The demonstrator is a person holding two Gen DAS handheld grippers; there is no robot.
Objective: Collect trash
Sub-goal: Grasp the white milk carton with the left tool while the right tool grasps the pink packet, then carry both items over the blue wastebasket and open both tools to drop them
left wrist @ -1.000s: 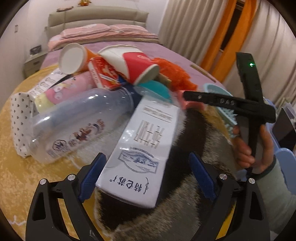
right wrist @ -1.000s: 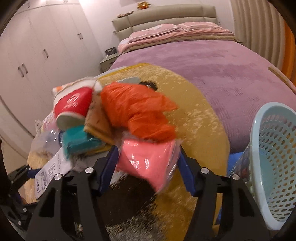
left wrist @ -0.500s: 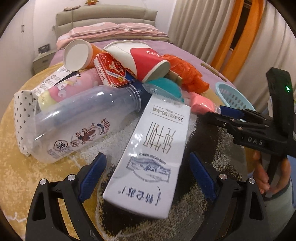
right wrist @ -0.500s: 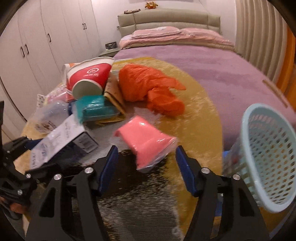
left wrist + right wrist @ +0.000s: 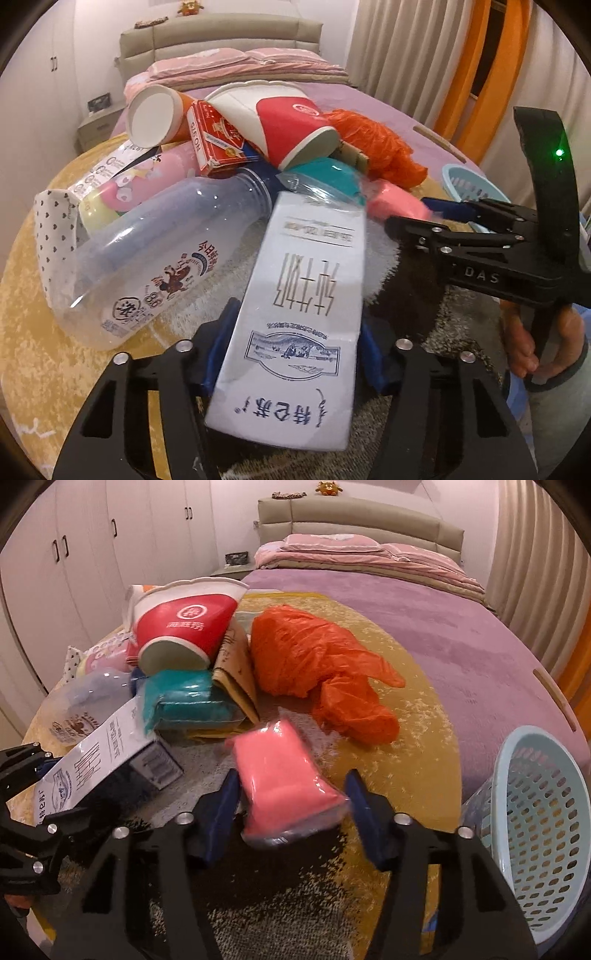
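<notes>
A heap of trash lies on a yellow round mat (image 5: 29, 332). My left gripper (image 5: 297, 325) has its jaws closing on a white milk carton (image 5: 306, 295), and both blue pads sit against the carton's sides. My right gripper (image 5: 291, 779) is also closing, with a pink plastic-wrapped packet (image 5: 280, 775) between its pads and the wrap touching them. In the left wrist view the right gripper (image 5: 428, 214) reaches in from the right, held by a hand (image 5: 517, 343). The left gripper (image 5: 26, 764) shows at the right wrist view's left edge.
In the heap are a clear plastic bottle (image 5: 147, 273), a red and white paper cup (image 5: 184, 627), a red box (image 5: 214, 144), a teal packet (image 5: 184, 701) and an orange bag (image 5: 314, 664). A light blue basket (image 5: 535, 812) stands at the right. A bed (image 5: 406, 609) lies behind.
The left jaws came in from wide apart onto the milk carton. The right jaws opened a little around the pink packet, then narrowed on it again, and that gripper rolled upright.
</notes>
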